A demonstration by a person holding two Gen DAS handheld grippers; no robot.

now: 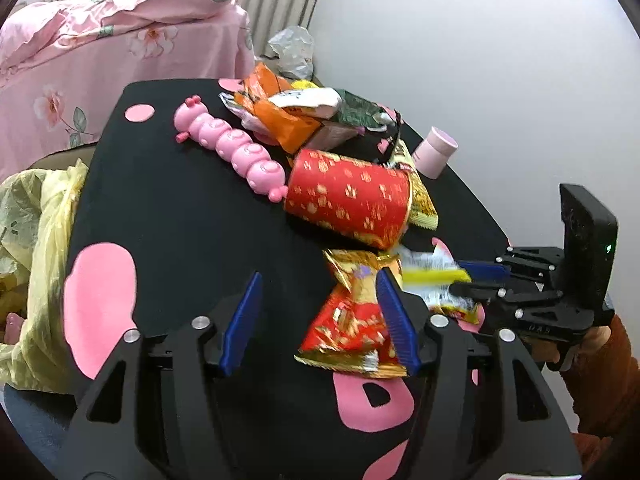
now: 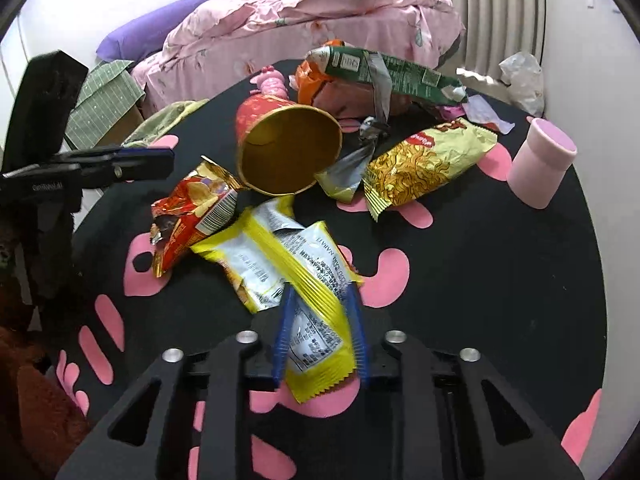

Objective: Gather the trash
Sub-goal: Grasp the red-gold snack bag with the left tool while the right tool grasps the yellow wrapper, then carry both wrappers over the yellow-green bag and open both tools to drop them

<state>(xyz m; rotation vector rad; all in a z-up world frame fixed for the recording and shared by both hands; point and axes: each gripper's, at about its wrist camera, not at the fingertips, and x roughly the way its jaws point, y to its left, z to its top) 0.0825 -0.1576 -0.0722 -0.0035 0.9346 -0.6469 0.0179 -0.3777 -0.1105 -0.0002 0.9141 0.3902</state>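
Trash lies on a black table with pink spots. My right gripper is shut on a yellow and white wrapper; it also shows in the left wrist view. My left gripper is open and empty, its right finger beside a red and gold snack bag, which also shows in the right wrist view. A red paper cup lies on its side, open mouth toward the right wrist camera. A noodle packet, a green packet and an orange bag lie beyond.
A pink caterpillar toy lies on the table's left part. A pink cup stands upside down at the right. A yellow plastic bag hangs at the table's left edge. A bed with pink bedding is behind.
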